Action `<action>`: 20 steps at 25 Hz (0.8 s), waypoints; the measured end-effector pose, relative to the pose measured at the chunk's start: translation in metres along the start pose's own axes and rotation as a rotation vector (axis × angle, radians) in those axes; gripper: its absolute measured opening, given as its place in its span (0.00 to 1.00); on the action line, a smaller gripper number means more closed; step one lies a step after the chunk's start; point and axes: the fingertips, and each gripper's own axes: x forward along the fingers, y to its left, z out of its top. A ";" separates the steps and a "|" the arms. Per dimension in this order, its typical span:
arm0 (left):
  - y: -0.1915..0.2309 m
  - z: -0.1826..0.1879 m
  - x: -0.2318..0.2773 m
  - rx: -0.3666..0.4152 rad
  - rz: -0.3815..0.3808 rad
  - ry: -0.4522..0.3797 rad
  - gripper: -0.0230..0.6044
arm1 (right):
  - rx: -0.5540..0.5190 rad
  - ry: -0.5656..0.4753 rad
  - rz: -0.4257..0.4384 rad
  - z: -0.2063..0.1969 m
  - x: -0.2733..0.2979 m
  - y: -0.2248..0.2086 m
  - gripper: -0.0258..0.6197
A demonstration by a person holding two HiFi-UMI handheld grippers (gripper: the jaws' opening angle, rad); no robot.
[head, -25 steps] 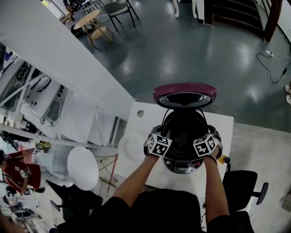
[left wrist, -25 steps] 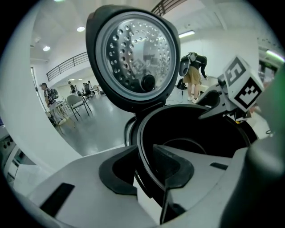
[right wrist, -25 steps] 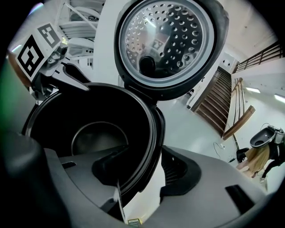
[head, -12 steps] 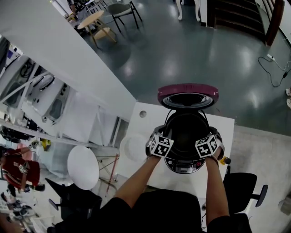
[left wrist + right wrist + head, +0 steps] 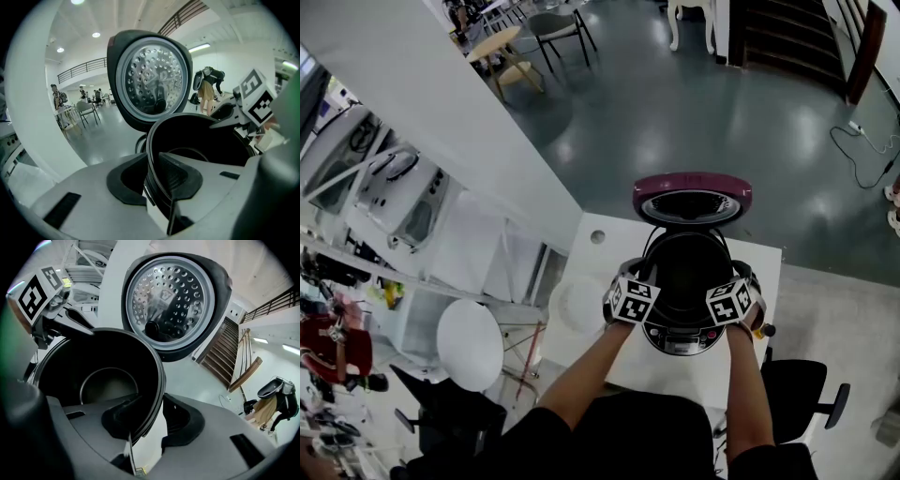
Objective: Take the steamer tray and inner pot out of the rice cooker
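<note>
The rice cooker [image 5: 680,343] stands on the white table [image 5: 598,255] with its purple lid [image 5: 692,196] swung up. The black inner pot [image 5: 686,270] sits in its mouth and looks empty. My left gripper [image 5: 643,284] is at the pot's left rim and my right gripper [image 5: 727,286] at its right rim. In the left gripper view the pot wall [image 5: 201,140] runs between the jaws of the left gripper [image 5: 152,180], which are closing on it. In the right gripper view the right gripper [image 5: 152,420] is closing on the pot rim [image 5: 103,376] in the same way.
A white round dish [image 5: 572,305] lies on the table left of the cooker. A black office chair [image 5: 802,386] stands at the table's right, and a white round stool [image 5: 469,343] lower left. The perforated inner lid [image 5: 150,77] hangs just behind the pot.
Both grippers have come up slightly at the pot's rim, one on each side. The cooker and lid have kept their place.
</note>
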 end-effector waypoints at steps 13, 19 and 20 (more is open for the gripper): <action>0.007 0.035 -0.052 -0.054 0.016 -0.116 0.13 | 0.011 -0.092 -0.059 0.034 -0.049 -0.009 0.20; 0.012 0.051 -0.075 -0.080 0.020 -0.173 0.12 | 0.010 -0.128 -0.104 0.051 -0.074 -0.014 0.20; 0.013 0.053 -0.079 -0.081 0.021 -0.182 0.12 | 0.013 -0.132 -0.109 0.053 -0.078 -0.013 0.20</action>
